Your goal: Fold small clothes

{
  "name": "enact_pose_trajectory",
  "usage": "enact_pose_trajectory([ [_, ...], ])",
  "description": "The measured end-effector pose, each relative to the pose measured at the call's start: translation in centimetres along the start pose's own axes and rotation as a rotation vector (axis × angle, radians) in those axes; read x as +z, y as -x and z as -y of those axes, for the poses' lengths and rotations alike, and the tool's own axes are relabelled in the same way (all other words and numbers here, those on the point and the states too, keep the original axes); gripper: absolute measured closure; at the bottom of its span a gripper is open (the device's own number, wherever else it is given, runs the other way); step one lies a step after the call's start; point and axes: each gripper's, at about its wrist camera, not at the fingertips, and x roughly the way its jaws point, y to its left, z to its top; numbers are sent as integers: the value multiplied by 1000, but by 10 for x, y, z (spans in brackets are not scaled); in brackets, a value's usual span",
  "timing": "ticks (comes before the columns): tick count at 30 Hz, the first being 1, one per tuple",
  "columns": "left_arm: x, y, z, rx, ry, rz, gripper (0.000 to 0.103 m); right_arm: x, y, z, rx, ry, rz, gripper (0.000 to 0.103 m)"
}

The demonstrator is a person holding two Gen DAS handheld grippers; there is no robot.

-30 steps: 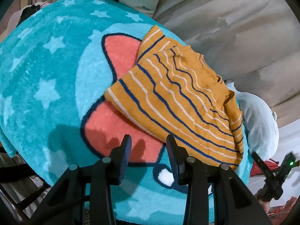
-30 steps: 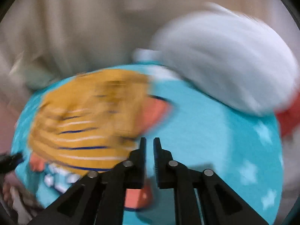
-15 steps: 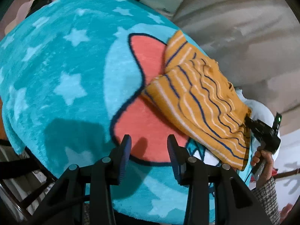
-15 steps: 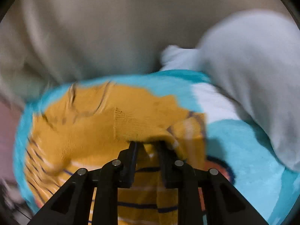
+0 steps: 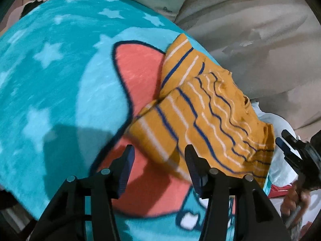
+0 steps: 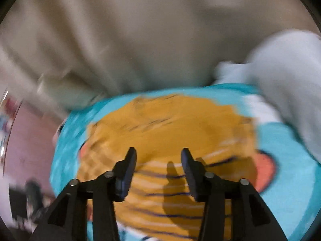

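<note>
Orange knit garment with blue and white stripes (image 5: 202,118) lies folded on turquoise star-print fleece blanket (image 5: 60,76), toward its right edge. Left hand-held gripper (image 5: 158,160) released, fingers spread, holding nothing. Right hand-held gripper (image 6: 158,160) released above garment; view blurred.

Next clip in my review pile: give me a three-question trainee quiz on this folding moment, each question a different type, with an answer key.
1. True or false: the right gripper is clamped on the striped orange shirt.
2. Multiple choice: what does the shirt lie on? A) a bare wooden table B) a teal star-patterned blanket C) a metal tray
3. Fill in: the left gripper has its jaws ____, with a corner of the shirt showing between the fingers.

Key
1. False: its jaws stand apart above the shirt.
2. B
3. open
</note>
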Motion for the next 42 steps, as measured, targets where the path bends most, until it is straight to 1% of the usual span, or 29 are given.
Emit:
enact_pose_trajectory([
  [2, 10, -17, 3, 15, -2, -8, 50, -3, -28, -34, 91, 36, -89, 51],
  [4, 16, -22, 6, 2, -8, 13, 50, -5, -51, -51, 134, 32, -146, 51],
  [5, 19, -22, 9, -1, -20, 25, 62, -5, -65, -58, 150, 29, -174, 51],
  [6, 20, -22, 12, -14, -33, 27, 93, -3, -83, -67, 160, 28, -208, 51],
  [7, 21, -24, 14, -25, -39, 10, 94, -4, -96, -73, 162, 29, -230, 51],
  [8, 22, -24, 13, -33, -29, 6, 94, -3, -113, -81, 166, 26, -266, 51],
  [10, 21, -20, 10, -62, -15, 7, 94, -1, -134, -93, 176, 18, -316, 51],
  [12, 20, -14, 8, -92, -7, 4, 95, -1, -150, -109, 172, 36, -346, 49],
  [13, 19, -11, 7, -123, 1, 0, 96, -1, -157, -120, 157, 63, -360, 44],
  [14, 19, -7, 7, -147, 0, 1, 96, -2, -163, -128, 143, 83, -368, 41],
  [15, 18, -4, 9, -155, -13, 3, 96, -3, -170, -139, 129, 106, -376, 39],
  [16, 17, -2, 12, -159, -27, 5, 96, -2, -175, -145, 111, 122, -384, 36],
  [18, 15, 2, 19, -171, -61, 12, 96, -1, -186, -158, 73, 151, -407, 35],
  [19, 13, 4, 23, -169, -81, 18, 96, -1, -189, -162, 63, 161, -417, 34],
  [22, 9, 5, 29, -164, -118, 23, 96, 2, -205, -178, -7, 222, -465, 26],
  [26, 5, 11, 22, -150, -142, 16, 95, -1, -226, -200, -125, 296, -499, 25],
  [27, 4, 14, 18, -140, -147, 18, 95, -3, -232, -205, -168, 297, -493, 24],
  [29, 3, 19, 6, -137, -140, 12, 95, -8, -237, -207, -219, 282, -480, 20],
  [32, 5, 24, -14, -134, -97, 4, 95, -17, -245, -216, -307, 292, -442, 17],
  [33, 6, 25, -20, -136, -81, 4, 95, -22, -248, -220, -348, 315, -426, 17],
  [34, 9, 26, -27, -140, -60, 3, 95, -25, -249, -223, -372, 332, -411, 17],
  [36, 12, 29, -41, -153, -22, -3, 95, -34, -249, -227, -425, 384, -378, 22],
  [37, 14, 30, -46, -158, -7, -2, 95, -38, -248, -227, -450, 408, -358, 31],
  [38, 16, 30, -51, -161, 8, 2, 93, -40, -245, -227, -462, 419, -334, 43],
  [39, 17, 31, -55, -162, 17, 5, 91, -41, -241, -224, -466, 417, -312, 50],
  [41, 17, 32, -60, -166, 27, 8, 91, -39, -231, -216, -449, 401, -286, 76],
  [42, 18, 32, -62, -167, 30, 7, 91, -35, -224, -208, -418, 371, -281, 80],
])
